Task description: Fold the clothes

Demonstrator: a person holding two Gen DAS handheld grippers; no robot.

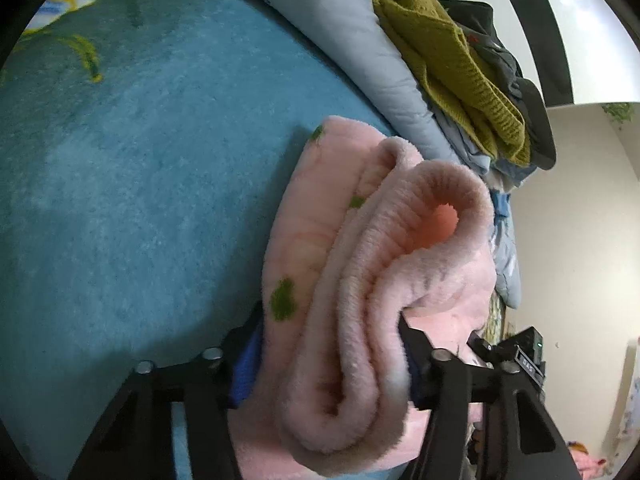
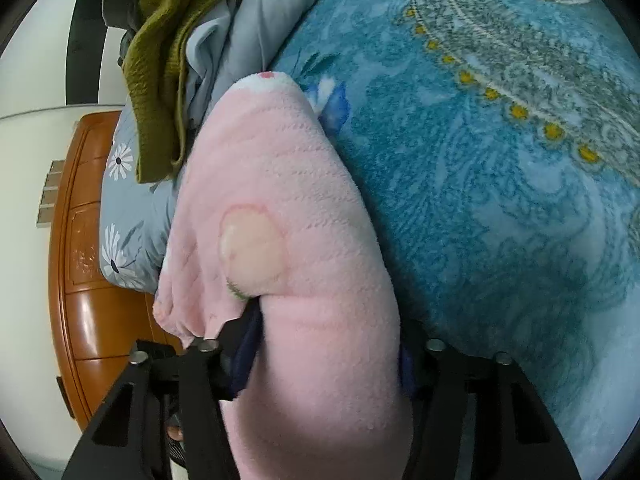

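Left tongs (image 1: 328, 360): clamped on rolled pink fleece garment (image 1: 360, 260), bundle filling the gap.
Right tongs (image 2: 324, 360): gripping the same pink fleece garment (image 2: 280, 220).
Ahead of both: olive knit sweater (image 1: 452, 60) on a clothes pile.
Beneath: teal blanket (image 1: 140, 160).

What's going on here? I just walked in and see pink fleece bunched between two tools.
A person is folding clothes on a bed with a handheld tool in each hand. The left tool and the right tool are both clamped on a thick, folded bundle of a pink fleece garment, held just over the teal blanket. More clothes wait in a pile behind, with an olive knitted sweater on top.
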